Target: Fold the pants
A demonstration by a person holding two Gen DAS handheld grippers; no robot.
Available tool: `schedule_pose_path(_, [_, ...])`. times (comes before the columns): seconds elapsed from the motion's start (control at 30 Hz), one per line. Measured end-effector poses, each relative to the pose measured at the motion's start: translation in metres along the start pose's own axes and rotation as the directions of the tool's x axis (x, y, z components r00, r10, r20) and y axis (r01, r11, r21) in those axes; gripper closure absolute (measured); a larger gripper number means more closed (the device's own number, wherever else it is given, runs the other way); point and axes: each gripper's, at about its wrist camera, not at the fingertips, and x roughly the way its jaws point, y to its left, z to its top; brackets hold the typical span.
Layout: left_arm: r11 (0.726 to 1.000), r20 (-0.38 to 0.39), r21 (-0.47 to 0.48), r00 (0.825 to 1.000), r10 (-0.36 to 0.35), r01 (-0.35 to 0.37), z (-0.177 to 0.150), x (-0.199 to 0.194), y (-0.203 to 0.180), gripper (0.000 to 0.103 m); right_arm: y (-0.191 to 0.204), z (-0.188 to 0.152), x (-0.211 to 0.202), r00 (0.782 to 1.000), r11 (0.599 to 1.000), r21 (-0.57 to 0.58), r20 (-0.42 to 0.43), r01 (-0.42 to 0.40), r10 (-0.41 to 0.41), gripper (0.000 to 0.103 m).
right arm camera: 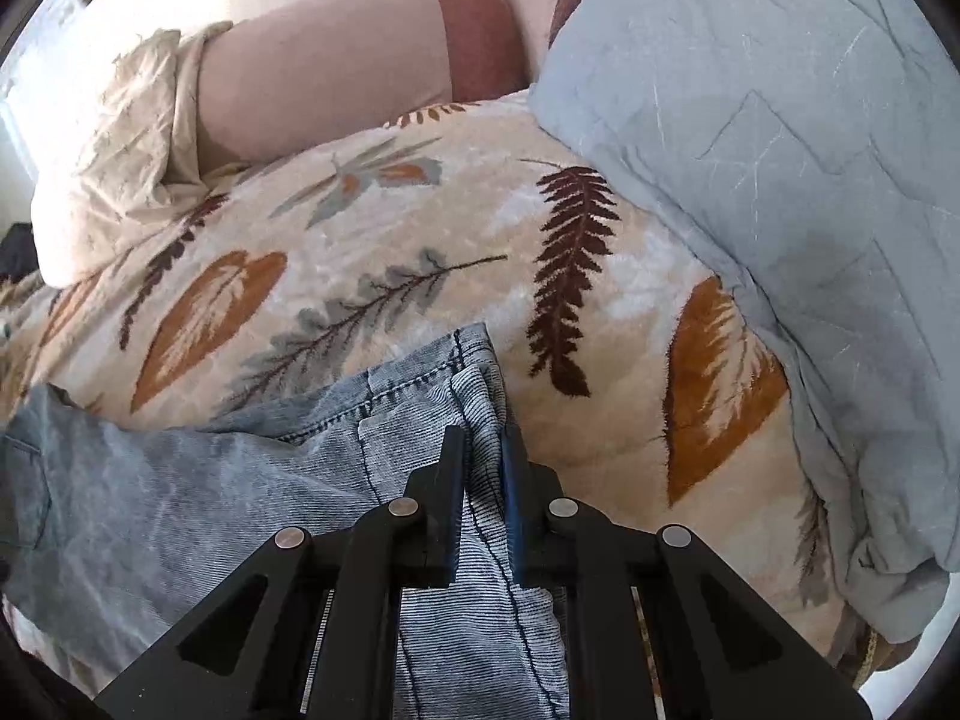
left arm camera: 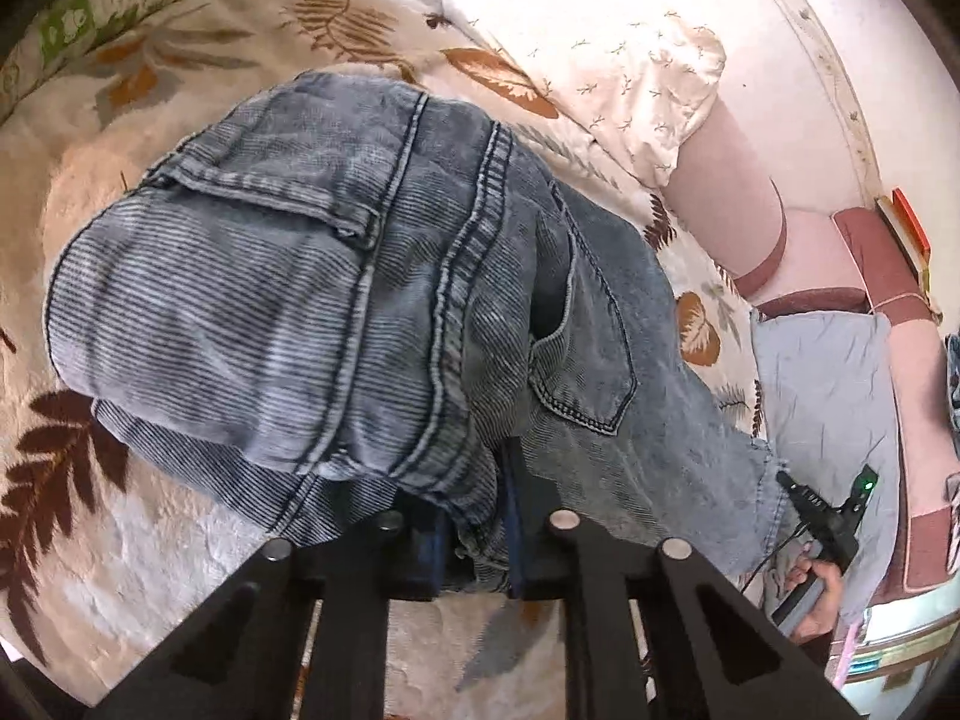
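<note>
Left wrist view: left gripper [left arm camera: 474, 516] clamps bunched denim pants [left arm camera: 336, 276] directly ahead, over a leaf-print blanket [left arm camera: 150, 540]; right gripper [right arm camera: 483, 480] pinches the pants' hem [right arm camera: 474, 384].

No words, labels, brand names or numbers can be read in either view. The only sign is a small green light [left arm camera: 868, 485], lit on the black device at about four o'clock in the left wrist view.
</note>
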Motion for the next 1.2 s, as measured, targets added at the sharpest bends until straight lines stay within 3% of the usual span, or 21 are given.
schedule_pose_path(0.17, [0.994,0.106,0.109,0.994,-0.004,-0.008,-0.003,-0.03,-0.015,0.094,0.001,0.009,-0.017,0.995,0.998,0.018,0.087,-0.053,0.051,0.093])
schedule_pose_path(0.33, [0.981,0.229,0.189,0.973,0.008,-0.052,-0.007,-0.055,-0.025,0.094,0.01,0.022,-0.018,0.987,0.997,0.024,0.145,-0.079,0.074,0.093])
schedule_pose_path(0.4, [0.977,0.216,0.189,0.974,0.061,-0.103,-0.009,-0.045,-0.018,0.094,0.013,0.025,-0.013,0.984,0.997,0.027,0.161,-0.079,0.073,0.094])
schedule_pose_path(0.47, [0.975,0.122,0.164,0.984,0.132,-0.152,-0.013,-0.02,-0.002,0.094,0.012,0.027,-0.003,0.986,0.998,0.031,0.157,-0.053,0.048,0.094])
schedule_pose_path(0.53, [0.977,0.054,0.138,0.986,0.159,-0.165,-0.016,-0.001,0.012,0.091,0.005,0.024,0.02,0.996,0.998,0.054,0.09,-0.015,0.01,0.094])
schedule_pose_path(0.63, [0.97,0.079,0.163,0.983,0.167,-0.178,-0.015,-0.008,0.009,0.087,-0.01,0.011,0.061,0.998,0.996,0.083,-0.049,0.031,-0.027,0.094])
schedule_pose_path(0.7, [0.973,0.091,0.156,0.983,0.159,-0.172,-0.016,-0.016,0.007,0.08,-0.014,0.008,0.058,0.997,0.995,0.073,-0.042,0.061,-0.058,0.093])
schedule_pose_path(0.8, [0.971,0.127,0.154,0.978,0.165,-0.183,-0.025,-0.033,0.003,0.07,-0.013,0.009,0.02,0.999,0.997,0.078,0.048,0.009,-0.013,0.093])
schedule_pose_path(0.9, [0.956,0.177,0.189,0.966,0.191,-0.224,-0.043,-0.054,-0.006,0.07,0.004,0.004,-0.013,0.992,0.996,0.032,0.097,-0.087,0.084,0.091])
schedule_pose_path(1.0, [0.93,0.224,0.254,0.952,0.209,-0.264,-0.062,-0.071,-0.019,0.07,0.028,-0.006,-0.027,0.98,0.983,-0.04,0.074,-0.181,0.184,0.087])
schedule_pose_path(1.07, [0.923,0.246,0.286,0.951,0.188,-0.257,-0.062,-0.079,-0.03,0.07,0.055,-0.017,-0.031,0.971,0.965,-0.124,0.022,-0.232,0.237,0.074])
schedule_pose_path(1.13, [0.91,0.292,0.332,0.944,0.152,-0.25,-0.056,-0.083,-0.048,0.07,0.075,-0.025,-0.028,0.964,0.949,-0.171,-0.021,-0.266,0.267,0.072])
schedule_pose_path(1.2, [0.898,0.327,0.358,0.935,0.135,-0.255,-0.045,-0.079,-0.064,0.06,0.097,-0.037,-0.027,0.954,0.929,-0.213,-0.072,-0.301,0.292,0.072])
